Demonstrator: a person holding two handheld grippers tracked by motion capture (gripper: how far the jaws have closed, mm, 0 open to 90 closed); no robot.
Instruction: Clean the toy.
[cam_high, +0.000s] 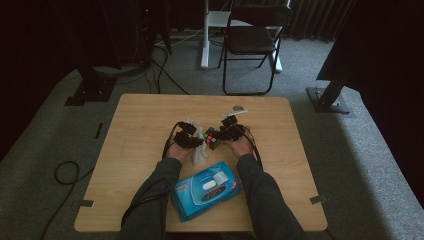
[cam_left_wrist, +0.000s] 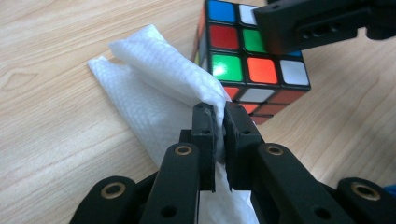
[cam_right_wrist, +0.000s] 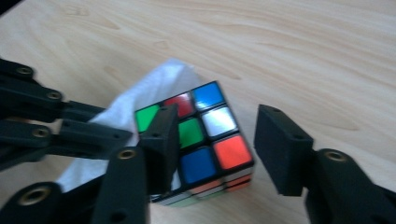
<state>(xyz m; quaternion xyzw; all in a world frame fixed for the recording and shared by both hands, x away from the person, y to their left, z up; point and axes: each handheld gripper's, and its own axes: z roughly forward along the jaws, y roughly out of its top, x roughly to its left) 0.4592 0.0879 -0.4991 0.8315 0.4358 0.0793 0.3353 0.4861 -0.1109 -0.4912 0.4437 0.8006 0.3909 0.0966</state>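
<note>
You worked at a pale wooden table (cam_high: 145, 150) on grey carpet, in a dim room with cables on the floor at the left and a black folding chair (cam_high: 250, 40) beyond the far edge. A blue wipes pack (cam_high: 206, 190) lay near the table's near edge, between your forearms.

The tissue (cam_left_wrist: 154, 88) was white, embossed and crumpled into folds. The cube (cam_left_wrist: 252, 65) beside it had black edges and mixed stickers: blue, white, red, green and orange on top.

Your left gripper (cam_high: 187, 135) was about mid-table, slightly toward the near edge, and its jaws were clamped together on a fold of the tissue, whose free end trailed away over the wood and reached the cube's left side. The cube sat on the table just right of that gripper. Your right gripper (cam_right_wrist: 215, 149) had its jaws apart, one over the cube's top, the other off its right side. Whether either pad touched the cube, you could not tell from these views.
</note>
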